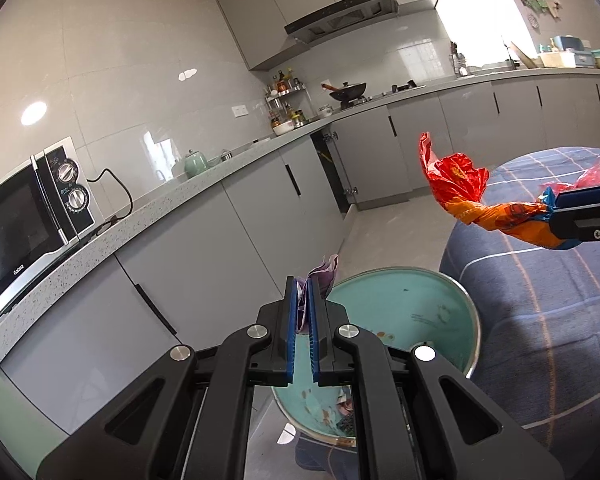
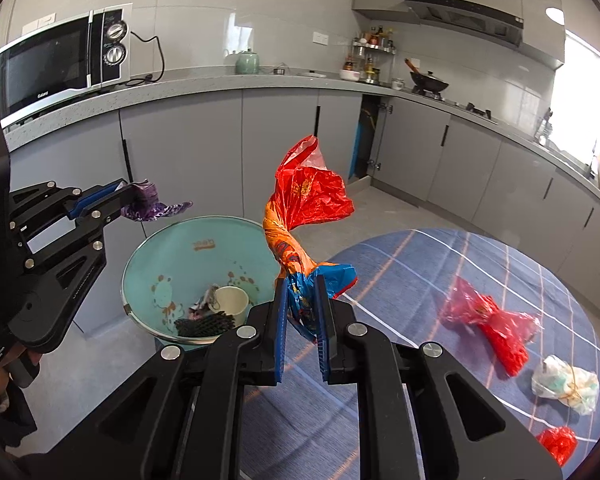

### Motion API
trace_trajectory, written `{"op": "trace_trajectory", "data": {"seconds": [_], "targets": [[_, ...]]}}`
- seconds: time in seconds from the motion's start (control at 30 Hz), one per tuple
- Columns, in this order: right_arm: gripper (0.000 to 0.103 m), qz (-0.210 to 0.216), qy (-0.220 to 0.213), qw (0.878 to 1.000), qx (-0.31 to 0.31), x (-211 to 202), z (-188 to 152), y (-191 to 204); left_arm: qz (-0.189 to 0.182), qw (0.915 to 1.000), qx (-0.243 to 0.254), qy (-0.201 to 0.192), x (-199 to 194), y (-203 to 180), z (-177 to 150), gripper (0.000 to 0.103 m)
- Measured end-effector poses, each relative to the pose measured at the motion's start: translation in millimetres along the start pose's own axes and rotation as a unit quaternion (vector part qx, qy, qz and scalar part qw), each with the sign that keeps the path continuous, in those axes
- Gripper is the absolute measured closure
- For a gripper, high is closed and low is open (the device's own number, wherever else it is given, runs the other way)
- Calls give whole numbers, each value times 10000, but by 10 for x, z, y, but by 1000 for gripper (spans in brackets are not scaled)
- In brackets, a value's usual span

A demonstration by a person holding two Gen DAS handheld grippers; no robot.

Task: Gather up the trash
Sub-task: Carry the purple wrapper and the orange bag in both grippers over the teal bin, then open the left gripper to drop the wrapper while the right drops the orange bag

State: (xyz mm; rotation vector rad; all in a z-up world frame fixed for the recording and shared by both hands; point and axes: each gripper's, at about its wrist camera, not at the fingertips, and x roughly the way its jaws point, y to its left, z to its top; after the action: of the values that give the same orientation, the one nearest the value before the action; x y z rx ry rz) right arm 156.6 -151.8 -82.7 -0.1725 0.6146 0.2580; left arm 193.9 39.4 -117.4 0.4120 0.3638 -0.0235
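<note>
My left gripper (image 1: 304, 280) is shut on a purple wrapper (image 1: 322, 274) and holds it above the near rim of a teal bin (image 1: 440, 292). The right wrist view shows that gripper (image 2: 128, 190) with the purple wrapper (image 2: 154, 204) over the bin's left rim (image 2: 220, 224). My right gripper (image 2: 302, 280) is shut on a twisted red, orange and blue snack bag (image 2: 308, 200), held in the air beside the bin. In the left wrist view the bag (image 1: 460, 188) sticks out from the right gripper (image 1: 556, 204).
The bin holds a paper cup (image 2: 230, 300), a dark scrap and other trash. A blue checked tablecloth (image 2: 420, 272) carries a red plastic bag (image 2: 496, 324), a white wad (image 2: 566, 384) and a small red scrap (image 2: 558, 444). Grey cabinets and a microwave (image 2: 60, 60) stand behind.
</note>
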Motion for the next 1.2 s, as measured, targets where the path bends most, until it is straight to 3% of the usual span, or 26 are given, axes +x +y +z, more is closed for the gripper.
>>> {"op": "trace_trajectory", "data": {"seconds": [0.83, 0.93, 1.0, 1.03, 1.07, 1.1, 1.2], "targets": [[89, 364, 181, 9990, -185, 322, 19, 177, 140, 9996, -60, 256, 191, 102, -114, 96], [84, 432, 191, 9985, -260, 378, 11, 205, 195, 9995, -45, 237, 186, 90, -118, 92], [79, 426, 178, 9986, -271, 409, 3, 210, 188, 9996, -39, 221, 177, 84, -118, 74], [71, 417, 194, 9987, -230, 423, -5, 194, 206, 9996, -31, 199, 164, 79, -120, 68], [60, 415, 194, 9988, -197, 424, -16, 176, 260, 9995, -41, 149, 143, 81, -122, 50], [56, 404, 169, 9989, -158, 417, -31, 156, 280, 9996, -48, 92, 122, 79, -119, 40], [54, 361, 193, 9991, -88, 386, -76, 98, 293, 9995, -40, 52, 93, 60, -102, 34]]}}
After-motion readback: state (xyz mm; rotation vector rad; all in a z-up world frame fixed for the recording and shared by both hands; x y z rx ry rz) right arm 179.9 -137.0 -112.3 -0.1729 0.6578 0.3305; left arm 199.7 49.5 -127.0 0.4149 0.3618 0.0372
